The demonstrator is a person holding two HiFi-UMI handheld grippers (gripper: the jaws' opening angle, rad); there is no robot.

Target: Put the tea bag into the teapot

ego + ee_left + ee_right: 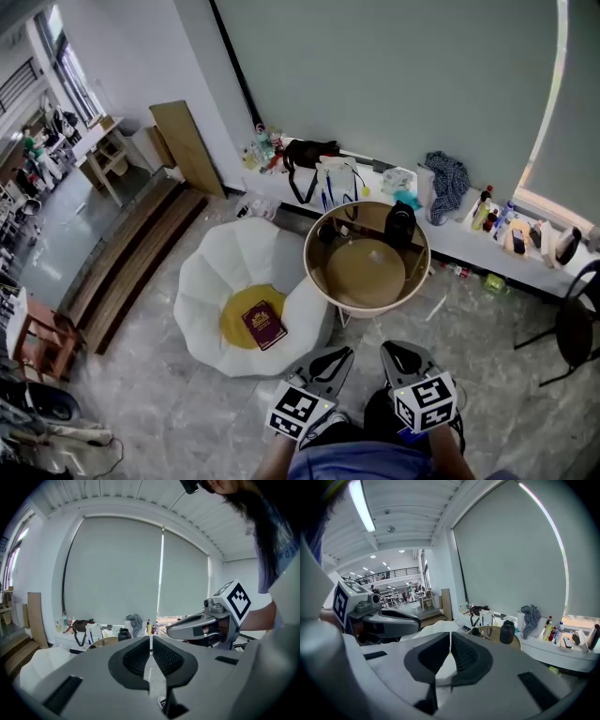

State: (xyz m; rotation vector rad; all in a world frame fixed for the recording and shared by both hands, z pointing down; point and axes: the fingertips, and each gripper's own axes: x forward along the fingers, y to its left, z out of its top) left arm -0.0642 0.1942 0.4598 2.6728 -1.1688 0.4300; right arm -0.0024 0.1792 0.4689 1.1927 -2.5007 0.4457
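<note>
While held low before the round worktop (364, 274), pinch nothing.
Shows left hand-held gripper (336, 356) and right hand-held gripper (394, 352) pressed together; black teapot (400, 225) on worktop's far side, well apart.

Workshop hall, cluttered desks (89, 134)

Big white petal-shaped chair (211, 281) has a dark red book (264, 324) on its yellow cushion (236, 317); round table (366, 277) touches its right side, black bag (305, 153) sits behind it.
</note>
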